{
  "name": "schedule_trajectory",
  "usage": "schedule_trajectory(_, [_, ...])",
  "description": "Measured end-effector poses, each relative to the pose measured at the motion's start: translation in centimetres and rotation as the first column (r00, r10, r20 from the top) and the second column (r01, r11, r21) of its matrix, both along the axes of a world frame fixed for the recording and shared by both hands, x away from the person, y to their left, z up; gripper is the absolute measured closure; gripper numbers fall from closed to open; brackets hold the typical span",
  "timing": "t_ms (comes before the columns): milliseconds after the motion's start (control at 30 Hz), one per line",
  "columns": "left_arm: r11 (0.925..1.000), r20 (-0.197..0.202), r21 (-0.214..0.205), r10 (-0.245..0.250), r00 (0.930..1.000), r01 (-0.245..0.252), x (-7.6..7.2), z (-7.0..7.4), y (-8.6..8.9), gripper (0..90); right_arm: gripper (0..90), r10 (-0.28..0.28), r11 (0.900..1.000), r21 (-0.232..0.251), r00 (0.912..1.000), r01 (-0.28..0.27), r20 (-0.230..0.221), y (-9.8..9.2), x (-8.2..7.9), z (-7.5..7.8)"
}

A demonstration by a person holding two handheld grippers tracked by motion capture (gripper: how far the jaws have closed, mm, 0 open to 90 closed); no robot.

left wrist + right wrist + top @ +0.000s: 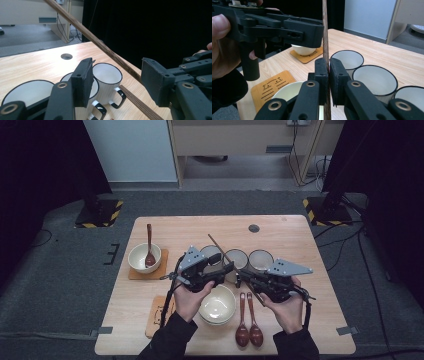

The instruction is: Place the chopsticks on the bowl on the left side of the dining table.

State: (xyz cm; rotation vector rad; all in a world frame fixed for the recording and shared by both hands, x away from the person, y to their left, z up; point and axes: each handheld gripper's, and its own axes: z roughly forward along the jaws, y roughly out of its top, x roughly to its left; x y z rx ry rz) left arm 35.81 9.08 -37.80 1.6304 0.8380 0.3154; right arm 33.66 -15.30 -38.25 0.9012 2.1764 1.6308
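High view: chopstick [226, 254] slants toward 11 o'clock above the mugs [236, 258]. Left gripper view: left gripper [117, 77] half-wide, pads either side, not pressing. Right gripper view: right gripper [329, 75] clamped on it; thin, stiff, light, likely slippery, so grip mid-shaft.

Mugs [236, 257]: three
Bowls [218, 304]: two
Wooden spoons [248, 320]: three
Chopsticks [220, 248]: one
Coasters [160, 312]: two

far-left: bowl [144, 257] on coaster [162, 265] | centre: three mugs [236, 258] in row | near: two spoons [248, 320] right of bowl [218, 305]
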Motion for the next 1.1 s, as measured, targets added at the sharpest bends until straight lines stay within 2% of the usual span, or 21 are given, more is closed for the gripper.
schedule_trajectory(300, [0.9994, -0.027, -0.020, -0.028, 0.9992, 0.028, 0.1, -0.2, -0.5, 49.8, 85.1, 0.011, 0.9999, -0.003, 0.9999, -0.011, -0.001, 0.5, -0.1, -0.1])
schedule_trajectory(533, [0.9996, -0.026, -0.008, -0.028, 0.9993, 0.028, 0.0, -0.2, -0.7, 58.0, 85.1, 0.011, 0.9999, -0.008, 0.9999, -0.012, -0.004, 0.8, -0.1, -0.1])
schedule_trajectory(733, [0.9996, -0.018, -0.016, -0.024, 0.9996, 0.024, -0.2, -0.1, -0.7, 63.9, 85.1, 0.011, 0.9999, -0.005, 0.9999, -0.011, -0.004, 1.0, -0.1, -0.2])
schedule_trajectory(933, [0.9991, -0.009, -0.020, -0.037, 0.9993, 0.036, -0.4, -0.1, -0.9, 66.1, 85.1, 0.016, 0.9999, -0.004, 0.9999, -0.016, -0.003, 1.3, 0.0, -0.2])
schedule_trajectory(1100, [0.9987, -0.006, -0.026, -0.045, 0.9990, 0.045, -0.5, 0.0, -1.0, 73.2, 85.1, 0.014, 0.9999, 0.006, 0.9999, -0.014, -0.003, 1.4, 0.0, -0.3])
